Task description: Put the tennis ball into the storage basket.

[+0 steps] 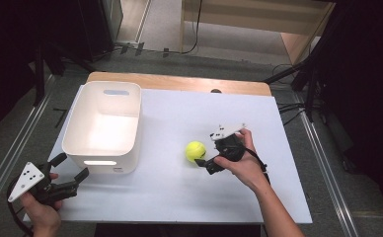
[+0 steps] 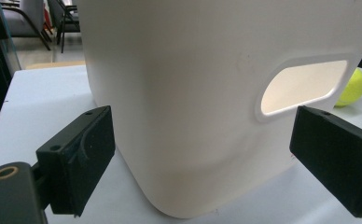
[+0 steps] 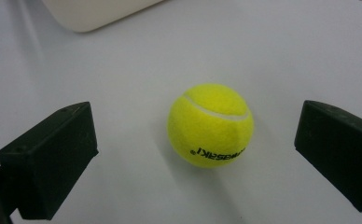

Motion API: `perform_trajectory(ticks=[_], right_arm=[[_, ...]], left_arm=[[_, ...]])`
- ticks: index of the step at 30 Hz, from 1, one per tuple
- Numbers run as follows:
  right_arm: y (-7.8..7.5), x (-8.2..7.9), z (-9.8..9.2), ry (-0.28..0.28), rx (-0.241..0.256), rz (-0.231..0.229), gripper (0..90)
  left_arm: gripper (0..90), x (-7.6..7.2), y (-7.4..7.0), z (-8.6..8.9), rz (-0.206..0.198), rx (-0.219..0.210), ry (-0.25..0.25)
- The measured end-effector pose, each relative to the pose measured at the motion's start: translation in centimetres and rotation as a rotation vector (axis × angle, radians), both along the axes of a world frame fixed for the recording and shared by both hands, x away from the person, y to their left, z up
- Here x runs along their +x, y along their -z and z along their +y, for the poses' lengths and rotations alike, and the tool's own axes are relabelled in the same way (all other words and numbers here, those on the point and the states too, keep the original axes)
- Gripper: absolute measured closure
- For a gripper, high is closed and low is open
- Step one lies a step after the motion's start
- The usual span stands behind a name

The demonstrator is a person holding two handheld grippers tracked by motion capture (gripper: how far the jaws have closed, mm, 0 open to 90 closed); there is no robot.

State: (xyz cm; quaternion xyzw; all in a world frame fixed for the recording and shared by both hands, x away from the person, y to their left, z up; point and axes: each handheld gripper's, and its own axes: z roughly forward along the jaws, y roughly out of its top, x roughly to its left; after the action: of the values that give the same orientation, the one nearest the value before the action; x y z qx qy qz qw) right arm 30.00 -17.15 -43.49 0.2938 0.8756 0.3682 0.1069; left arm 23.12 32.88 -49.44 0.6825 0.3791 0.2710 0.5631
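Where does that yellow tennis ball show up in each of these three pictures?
High view: the tennis ball lies mid-table, just left of the right gripper.
Left gripper view: at the far right edge, peeking past the bin.
Right gripper view: centre, between the open jaws.
Shared landmark: the white bin.

- The table (image 1: 179,192) had a white top, and a strip of bare wood showed along its far edge.
- A white bin (image 1: 103,128) stood on it, at the left side.
- A yellow tennis ball (image 1: 195,151) lay on the top to the right of the bin, apart from it, near the table's middle.
- The ball's printed lettering faced the near side.
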Motion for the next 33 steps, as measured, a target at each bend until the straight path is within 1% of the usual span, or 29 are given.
perform_trajectory(ticks=[1,3,4,6,7,8,9,10,12,14,18,20,21,22,25,27,28,33], right_arm=[[0.2,0.2,0.5,-0.037,-0.032,0.009,0.0],[0.2,0.3,0.7,-0.038,-0.035,0.014,0.0],[0.3,0.7,1.0,-0.033,-0.047,0.023,0.0],[0.4,0.8,1.1,-0.037,-0.050,0.024,0.0],[0.6,1.2,1.4,-0.044,-0.061,0.035,3.0],[0.6,1.2,1.5,-0.037,-0.069,0.033,4.4],[0.6,1.2,1.5,-0.037,-0.069,0.033,4.4],[0.8,1.5,1.8,-0.042,-0.082,0.030,4.4],[0.8,1.6,1.9,-0.043,-0.084,0.033,4.4],[0.9,1.8,2.3,-0.033,-0.095,0.033,4.4],[1.0,2.1,2.9,-0.042,-0.120,0.020,4.4],[1.2,2.2,3.2,-0.045,-0.134,0.020,4.4],[1.3,2.3,3.3,-0.045,-0.139,0.022,4.4],[1.5,2.5,3.5,-0.041,-0.146,0.034,4.4],[1.7,2.6,3.7,-0.037,-0.153,0.039,4.4],[1.9,2.7,4.0,-0.044,-0.163,0.046,4.4],[2.0,2.8,4.1,-0.048,-0.170,0.041,4.4],[2.4,3.1,4.5,-0.040,-0.192,0.051,4.4]], left_arm=[[7.2,0.0,0.0,0.0,0.001,-0.001,0.000],[7.2,0.0,0.0,0.0,0.000,-0.003,-0.001],[7.2,0.0,0.0,0.0,0.000,-0.002,0.000],[7.2,0.0,0.0,0.0,-0.003,-0.006,-0.002],[7.2,-0.1,0.0,0.0,-0.002,-0.009,-0.003],[7.2,-0.1,0.0,0.0,-0.002,-0.009,-0.003],[7.2,-0.1,0.0,0.0,-0.003,-0.009,-0.002],[7.2,-0.1,0.0,0.0,-0.004,-0.007,0.000],[7.2,0.0,0.0,0.0,-0.003,-0.007,-0.001],[7.2,0.0,0.0,0.0,-0.002,-0.007,0.000],[7.2,0.0,0.0,0.0,-0.003,-0.010,0.000],[7.2,-0.1,0.0,0.1,-0.003,-0.012,0.000],[7.1,-0.1,0.0,0.1,-0.003,-0.013,0.001],[7.2,-0.1,0.0,0.1,-0.003,-0.013,0.001],[7.1,-0.1,0.0,0.1,-0.003,-0.012,0.001],[7.2,0.0,0.0,0.1,-0.002,-0.010,0.001],[7.2,0.0,0.0,0.0,-0.002,-0.010,0.000],[7.2,0.0,0.0,0.1,0.000,-0.014,0.000]])
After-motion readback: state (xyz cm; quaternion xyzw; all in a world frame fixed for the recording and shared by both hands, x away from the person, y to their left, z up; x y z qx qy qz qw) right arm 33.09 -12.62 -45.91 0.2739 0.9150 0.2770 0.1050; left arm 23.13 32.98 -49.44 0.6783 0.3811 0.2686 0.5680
